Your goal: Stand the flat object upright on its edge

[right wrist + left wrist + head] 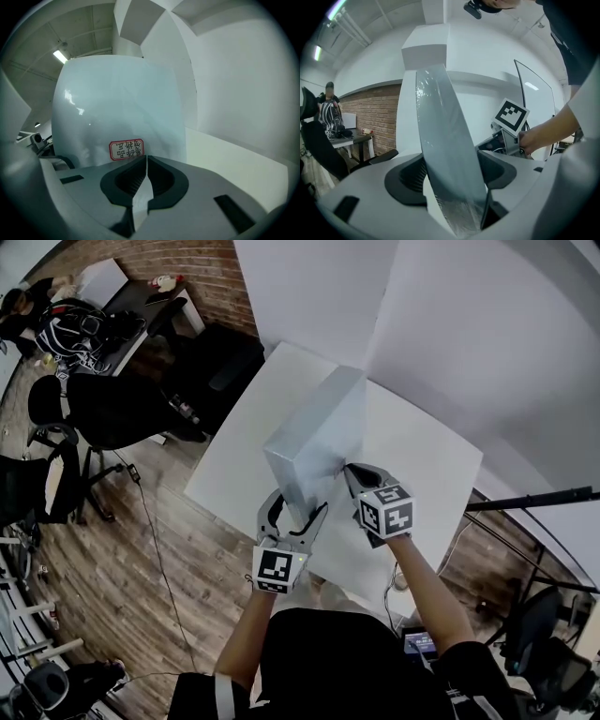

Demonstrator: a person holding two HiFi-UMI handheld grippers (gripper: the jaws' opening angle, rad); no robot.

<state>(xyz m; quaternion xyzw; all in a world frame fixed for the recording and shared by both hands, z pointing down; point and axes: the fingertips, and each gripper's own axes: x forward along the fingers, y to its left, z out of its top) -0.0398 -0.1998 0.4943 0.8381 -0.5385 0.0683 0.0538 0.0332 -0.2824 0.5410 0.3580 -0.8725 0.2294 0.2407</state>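
The flat grey box (314, 442) was held upright on the white table (422, 456), its near end clamped in the left tool (298, 509). The right tool (352, 470), closed and empty, was pressed against its right face. Uneven pressure there could topple it.

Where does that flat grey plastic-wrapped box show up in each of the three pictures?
Head view: the flat grey plastic-wrapped box stands mid-frame on the white table.
Left gripper view: centre, seen edge-on.
Right gripper view: centre-left, its broad face with a red-bordered label.
Shared landmark: the black-and-white marker cube right of the box, in head and left views only.
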